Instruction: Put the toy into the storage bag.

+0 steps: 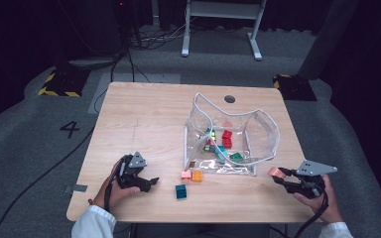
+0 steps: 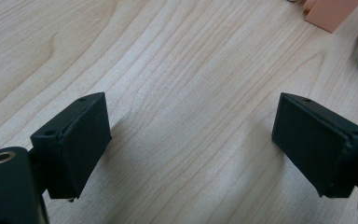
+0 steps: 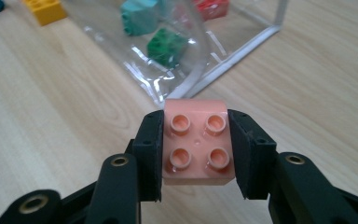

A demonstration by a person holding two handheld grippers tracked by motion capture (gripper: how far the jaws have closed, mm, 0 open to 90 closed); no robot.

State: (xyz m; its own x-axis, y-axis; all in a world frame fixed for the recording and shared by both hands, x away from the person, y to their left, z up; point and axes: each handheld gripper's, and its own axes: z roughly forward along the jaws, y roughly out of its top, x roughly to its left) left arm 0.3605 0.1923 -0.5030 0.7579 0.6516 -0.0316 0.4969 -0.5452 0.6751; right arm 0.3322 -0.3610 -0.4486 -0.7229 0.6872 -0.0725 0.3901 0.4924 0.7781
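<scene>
A pink four-stud brick (image 3: 196, 142) sits clamped between the black jaws of my right gripper (image 3: 196, 147), studs facing the camera. From above, that gripper (image 1: 279, 174) is at the table's front right, holding the pink brick (image 1: 276, 172) just right of the clear plastic bag (image 1: 263, 130). The bag lies open on the table with several coloured bricks inside, among them a green one (image 3: 168, 44) and a red one (image 1: 226, 139). My left gripper (image 1: 151, 182) rests at the front left, jaws wide apart over bare wood (image 2: 191, 144) with nothing between them.
Loose on the table in front of the bag lie a small pink brick (image 1: 185, 174), an orange brick (image 1: 197, 176) and a teal brick (image 1: 180, 191). The table (image 1: 144, 114) has a round hole (image 1: 229, 98) at its far side. Cables and a desk frame stand on the floor beyond.
</scene>
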